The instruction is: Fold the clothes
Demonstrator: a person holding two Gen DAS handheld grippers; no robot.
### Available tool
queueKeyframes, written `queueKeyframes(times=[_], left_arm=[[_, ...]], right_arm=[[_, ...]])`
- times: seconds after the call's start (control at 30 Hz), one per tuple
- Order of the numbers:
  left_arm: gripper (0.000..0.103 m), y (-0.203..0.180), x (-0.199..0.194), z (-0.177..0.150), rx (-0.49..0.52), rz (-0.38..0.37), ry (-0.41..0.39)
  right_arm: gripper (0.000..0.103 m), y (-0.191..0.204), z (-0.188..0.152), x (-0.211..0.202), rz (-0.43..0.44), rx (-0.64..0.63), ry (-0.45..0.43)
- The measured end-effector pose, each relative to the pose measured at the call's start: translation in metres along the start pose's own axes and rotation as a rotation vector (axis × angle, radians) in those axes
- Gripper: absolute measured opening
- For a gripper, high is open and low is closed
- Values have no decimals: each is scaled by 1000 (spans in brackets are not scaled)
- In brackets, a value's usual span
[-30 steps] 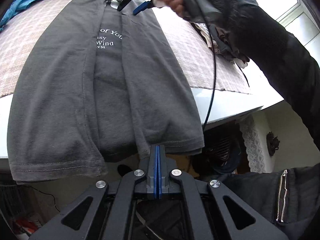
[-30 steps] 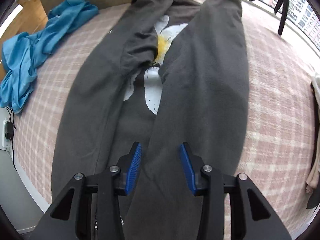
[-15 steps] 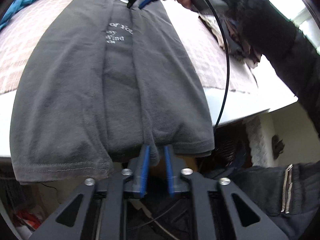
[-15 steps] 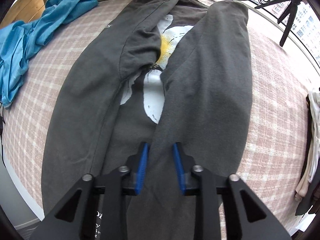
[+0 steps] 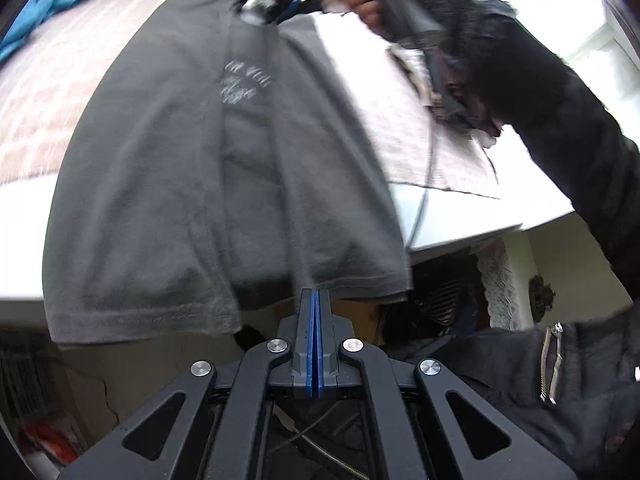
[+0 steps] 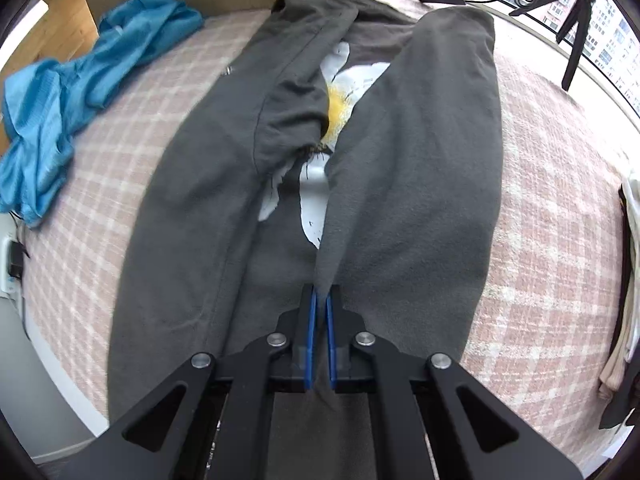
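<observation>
The dark grey T-shirt lies lengthwise on the pink checked bed, both long sides already folded inward; the crosswise folds remain. The left gripper is pinched shut on the hem at lower centre, the right gripper clamped on a soft fold edge. The cotton looks limp and matte.

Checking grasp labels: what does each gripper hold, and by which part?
Both hold the grey T-shirt: the left gripper pinches its bottom hem, the right gripper a fold of cloth at the opposite end.
</observation>
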State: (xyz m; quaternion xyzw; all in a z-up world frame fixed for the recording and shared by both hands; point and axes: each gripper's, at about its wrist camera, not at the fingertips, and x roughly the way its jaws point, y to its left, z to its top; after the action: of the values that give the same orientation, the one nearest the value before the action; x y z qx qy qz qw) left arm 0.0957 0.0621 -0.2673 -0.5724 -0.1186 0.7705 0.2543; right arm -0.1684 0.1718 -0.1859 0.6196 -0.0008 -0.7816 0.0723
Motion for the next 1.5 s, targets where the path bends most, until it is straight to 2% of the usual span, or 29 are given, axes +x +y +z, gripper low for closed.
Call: queueKeyframes(times=[0.1,0.33,0.4,0.43,0.47,0.5,0.8,0.87,0.97,1.07,1.17,1.23,1.33,1.4,1.5], left_arm=[[6,-1,13,4,-14,-12,23],[21,-3,28,6,3,0,71],[21,-3,32,7,-1,7,75],[17,-4,33,7,2,10,76],[7,-4,35,7,6,11,79],[4,-5,35,7,7,16,79],[4,-8,-5,-4,23,1,0],[4,-4,-5,-4,22,2,-1],[5,8,12,-3,-39,14,47],[5,10,13,-7,-53,19,69],[6,10,-6,-17,-36,34,51],[6,11,-24,-21,-26,50,32],[6,16,-50,-22,-13,70,7],[9,19,-65,-17,-2,85,-16],[11,19,-87,-1,31,98,-60]], right_arm=[[6,-1,4,6,-8,8,18],[6,2,1,3,-28,-24,29],[6,3,-1,2,-39,-36,25],[6,4,-2,1,-43,-41,23],[6,4,-3,1,-46,-45,20],[6,5,-4,0,-48,-48,18],[5,3,-10,-17,-17,-58,-3],[5,4,-10,-17,-19,-60,-1],[9,7,-11,-9,-38,-82,27],[14,2,-19,-23,33,-77,31],[14,-29,-44,-63,231,10,-59],[14,-54,-74,-84,303,78,-113],[14,-35,-99,-73,282,45,-140],[14,-32,-102,-64,269,-21,-122],[14,-23,-127,-51,262,-74,-57]])
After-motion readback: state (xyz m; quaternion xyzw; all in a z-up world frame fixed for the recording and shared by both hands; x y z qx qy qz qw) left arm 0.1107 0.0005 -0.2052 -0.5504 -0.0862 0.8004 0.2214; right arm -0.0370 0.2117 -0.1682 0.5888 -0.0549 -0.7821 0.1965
